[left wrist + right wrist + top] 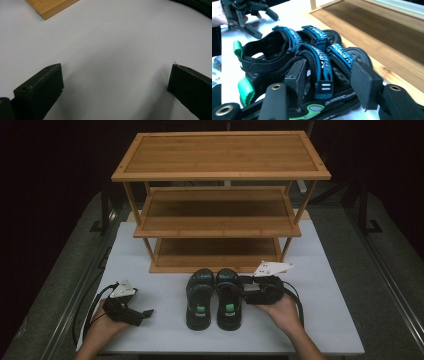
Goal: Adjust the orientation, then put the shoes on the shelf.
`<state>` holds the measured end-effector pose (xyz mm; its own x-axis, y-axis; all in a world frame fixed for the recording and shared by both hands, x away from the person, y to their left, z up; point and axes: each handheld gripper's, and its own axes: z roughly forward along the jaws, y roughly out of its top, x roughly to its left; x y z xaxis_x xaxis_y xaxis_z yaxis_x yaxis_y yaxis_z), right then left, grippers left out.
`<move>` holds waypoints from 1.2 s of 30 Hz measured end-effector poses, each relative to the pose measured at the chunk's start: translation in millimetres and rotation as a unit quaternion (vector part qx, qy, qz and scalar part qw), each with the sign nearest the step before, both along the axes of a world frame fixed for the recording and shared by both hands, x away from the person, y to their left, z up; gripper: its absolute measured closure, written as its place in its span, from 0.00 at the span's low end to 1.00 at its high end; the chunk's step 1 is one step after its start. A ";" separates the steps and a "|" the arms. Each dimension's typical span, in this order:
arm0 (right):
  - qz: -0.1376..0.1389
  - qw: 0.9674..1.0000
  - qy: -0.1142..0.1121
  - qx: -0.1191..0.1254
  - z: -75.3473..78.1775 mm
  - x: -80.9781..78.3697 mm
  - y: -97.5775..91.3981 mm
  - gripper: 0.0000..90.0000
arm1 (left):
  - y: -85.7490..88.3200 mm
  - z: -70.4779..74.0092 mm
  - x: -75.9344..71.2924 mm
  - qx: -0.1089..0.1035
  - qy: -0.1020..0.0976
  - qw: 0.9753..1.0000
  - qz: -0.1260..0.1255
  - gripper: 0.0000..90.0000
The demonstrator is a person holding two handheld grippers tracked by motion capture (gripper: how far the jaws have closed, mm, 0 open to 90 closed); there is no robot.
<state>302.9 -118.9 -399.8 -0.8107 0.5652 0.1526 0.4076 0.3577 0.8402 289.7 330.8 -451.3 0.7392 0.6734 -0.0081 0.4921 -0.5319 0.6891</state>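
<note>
High view first: a pair of black strapped sandals with blue webbing and green heel tabs [215, 298] sits side by side on the white tabletop [330, 320], toes toward the bottom tier of the three-tier bamboo shoe rack [220, 205], near its front edge. That lines them up for a straight push or lift onto the low shelf, I'd judge.

Right gripper [246, 287] is in against the outer side of the right-hand sandal [229, 300]. Right gripper view tells more: the jaws stand about half apart and straddle the blue buckled strap [322, 67]; one pad sits inside the shoe, the other outside, with no squeeze that I can see. Looks like a release or a re-grip.

Left gripper [131, 312] rests by the tabletop's near-left corner, well apart from the shoes, jaws wide over bare white surface in the left gripper view, nothing between them. It stays out of the way.

Room to move: open table left of the left-hand sandal [200, 300]; ahead, little gap before the rack's bottom lip, and the middle shelf overhangs low.
</note>
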 end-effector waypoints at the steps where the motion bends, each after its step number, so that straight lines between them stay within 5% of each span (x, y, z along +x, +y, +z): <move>1: 0.001 1.000 0.000 0.000 0.7 -0.3 -1.6 0.50 | 0.0 0.3 0.3 -0.008 0.002 1.000 0.001 0.00; 12: 0.001 1.000 0.004 0.003 3.8 -1.5 -10.6 0.47 | -30.1 27.9 -2.2 -0.057 -0.001 0.997 -0.049 0.01; 18: 0.003 1.000 0.005 0.003 3.8 -1.3 -11.2 0.47 | -45.0 49.2 0.9 -0.090 -0.013 0.992 -0.085 0.19; 25: 0.014 1.000 0.010 0.006 3.7 -1.0 -11.3 0.54 | -63.4 65.3 7.6 -0.105 -0.014 0.987 -0.124 0.38; 36: 0.030 0.999 0.020 0.004 1.0 2.7 -6.5 0.63 | -107.0 68.7 23.5 -0.105 -0.006 0.979 -0.174 0.50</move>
<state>305.6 -125.5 -398.8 -0.8367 0.5138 0.1898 0.4183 0.3756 0.8270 313.2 223.8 -382.6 0.9247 0.3647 -0.1092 0.2972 -0.5126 0.8055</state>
